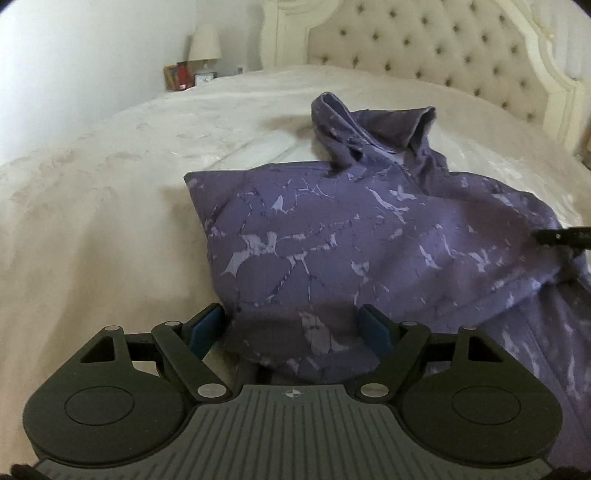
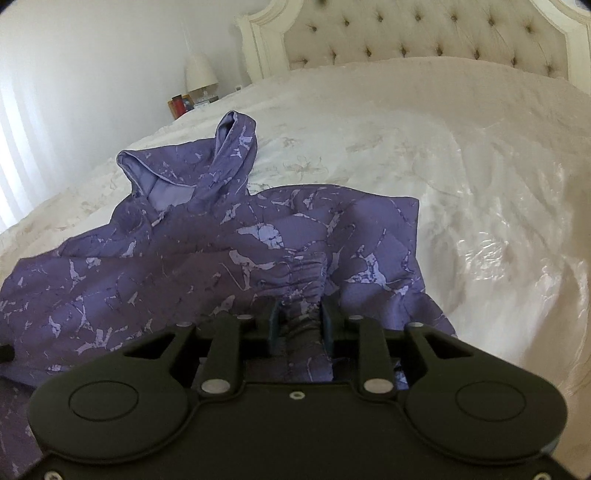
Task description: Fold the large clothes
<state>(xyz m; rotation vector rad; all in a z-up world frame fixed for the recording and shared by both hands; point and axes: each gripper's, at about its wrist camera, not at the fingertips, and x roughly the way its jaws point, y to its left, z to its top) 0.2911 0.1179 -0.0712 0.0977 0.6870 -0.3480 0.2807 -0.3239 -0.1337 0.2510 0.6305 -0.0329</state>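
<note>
One purple hoodie [image 1: 332, 229], one bed [image 1: 92, 221], one lamp [image 1: 205, 42], two grippers [image 1: 295, 328].

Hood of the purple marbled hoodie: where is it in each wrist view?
Left wrist: hood upper centre-right, beyond the folded body.
Right wrist: hood upper left, opening facing the camera.
Shared landmark: white bedside lamp, left of the cream tufted headboard in both.

Both views are taken from just behind a gripper, angled down along its fingers and facing the headboard [image 1: 436, 48]. The left gripper [image 1: 291, 328] and right gripper [image 2: 300, 317] are seen close up. The purple hoodie [image 1: 332, 236], bed [image 2: 424, 147] and lamp [image 2: 199, 74] are shared.
</note>
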